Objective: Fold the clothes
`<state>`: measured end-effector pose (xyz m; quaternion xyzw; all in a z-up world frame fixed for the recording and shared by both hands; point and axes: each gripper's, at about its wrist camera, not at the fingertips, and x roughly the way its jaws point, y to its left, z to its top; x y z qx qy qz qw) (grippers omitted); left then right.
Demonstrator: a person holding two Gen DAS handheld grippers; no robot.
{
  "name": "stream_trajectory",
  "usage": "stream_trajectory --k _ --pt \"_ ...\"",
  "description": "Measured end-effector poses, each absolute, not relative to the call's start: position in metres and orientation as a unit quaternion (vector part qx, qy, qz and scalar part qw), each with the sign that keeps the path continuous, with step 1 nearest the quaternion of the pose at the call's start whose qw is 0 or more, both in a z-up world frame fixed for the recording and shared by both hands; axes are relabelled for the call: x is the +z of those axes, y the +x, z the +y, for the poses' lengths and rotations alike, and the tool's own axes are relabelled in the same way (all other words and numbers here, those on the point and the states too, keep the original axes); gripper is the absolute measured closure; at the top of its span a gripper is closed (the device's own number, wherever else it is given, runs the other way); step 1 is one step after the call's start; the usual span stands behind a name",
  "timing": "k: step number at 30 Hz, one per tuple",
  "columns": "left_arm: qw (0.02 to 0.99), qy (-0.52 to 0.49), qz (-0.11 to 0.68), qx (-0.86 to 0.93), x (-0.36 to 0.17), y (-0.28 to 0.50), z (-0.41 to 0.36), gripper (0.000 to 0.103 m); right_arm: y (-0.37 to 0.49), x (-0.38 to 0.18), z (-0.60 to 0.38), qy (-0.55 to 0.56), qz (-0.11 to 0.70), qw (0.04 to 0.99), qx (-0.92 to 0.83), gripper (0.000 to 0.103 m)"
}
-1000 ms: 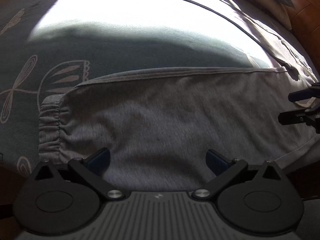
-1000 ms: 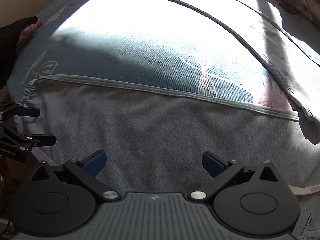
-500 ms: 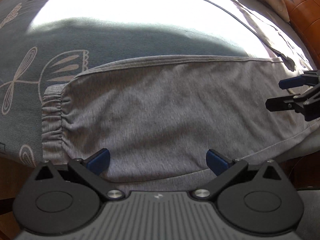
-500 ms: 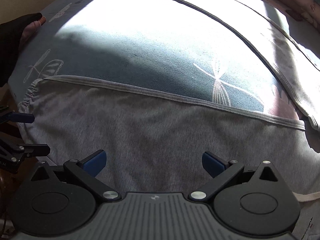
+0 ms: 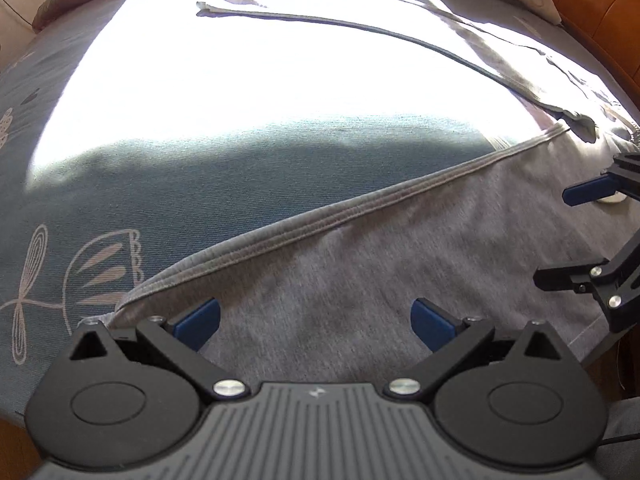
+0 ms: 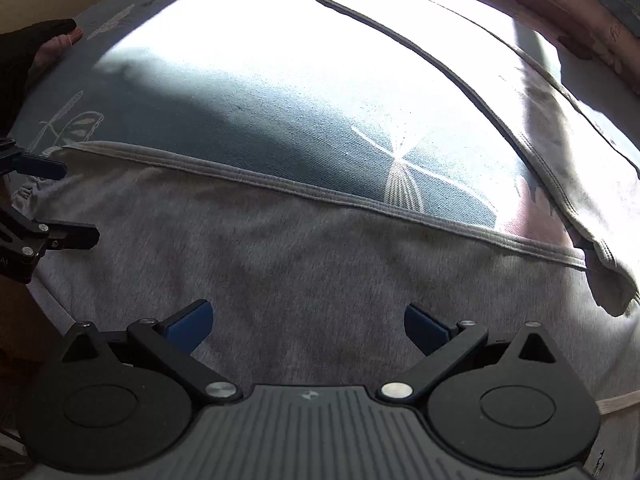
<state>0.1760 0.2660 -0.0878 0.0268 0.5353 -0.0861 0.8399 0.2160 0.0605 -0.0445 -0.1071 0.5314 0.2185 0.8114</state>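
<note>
Grey jersey fabric fills the near half of both wrist views: the sweatpants (image 5: 360,280) lie flat on the bed (image 5: 240,168), with one leg stretched crosswise in front of the two tools, its long axis running left to right. The gathered cuff (image 6: 28,192) sits at the left end of that leg, and the leg widens toward the right, where a second grey leg (image 6: 552,128) angles away toward the far right and into the strong sunlight. A stitched seam (image 5: 340,212) marks the far edge of the near leg, with the blue patterned bedcover bare beyond it. The left gripper (image 5: 316,320) hangs low over the near edge of the fabric just right of the cuff, its blue-padded fingers (image 5: 198,318) spread wide with nothing between them. The right gripper (image 6: 308,322) is further right along the same leg, likewise spread wide and empty, with cloth passing under the gap rather than pinched in it. In each view the other tool shows at the side edge, so the two stand side by side along the leg, both on its near side. By my reading the coming move turns on this: the cloth to be taken lies directly ahead of and under both pairs of fingers, the left nearer the cuff end and the right nearer the waist. A gloved hand (image 6: 32,52) shows at the far left edge of the bed.
</note>
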Motion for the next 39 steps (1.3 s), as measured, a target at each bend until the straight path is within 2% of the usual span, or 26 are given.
stream_trajectory --k 7,13,19,28,33,36,39 --pt "0.825 0.031 0.563 -0.036 -0.103 0.181 0.282 0.001 0.202 -0.074 0.067 -0.092 0.561 0.787 0.239 0.0" --pt "0.825 0.061 0.559 -0.049 -0.079 0.188 0.257 0.002 0.181 -0.054 0.044 -0.104 0.544 0.799 0.234 0.0" --pt "0.826 0.101 0.54 -0.128 -0.058 0.203 0.19 0.002 0.203 -0.039 -0.03 -0.075 0.534 0.833 0.12 0.0" --pt "0.804 0.16 0.514 -0.251 -0.055 0.235 0.061 0.002 0.216 -0.035 -0.209 -0.057 0.51 0.854 -0.089 0.0" --pt "0.782 0.191 0.516 -0.292 -0.062 0.237 0.01 0.002 0.203 -0.063 -0.276 -0.011 0.529 0.842 -0.108 0.0" --pt "0.766 0.21 0.524 -0.308 -0.068 0.238 -0.014 0.002 0.174 -0.076 -0.301 0.062 0.534 0.836 -0.108 0.0" --pt "0.752 0.221 0.528 -0.326 -0.067 0.241 -0.04 0.002 0.15 -0.074 -0.309 0.062 0.528 0.841 -0.104 0.0"
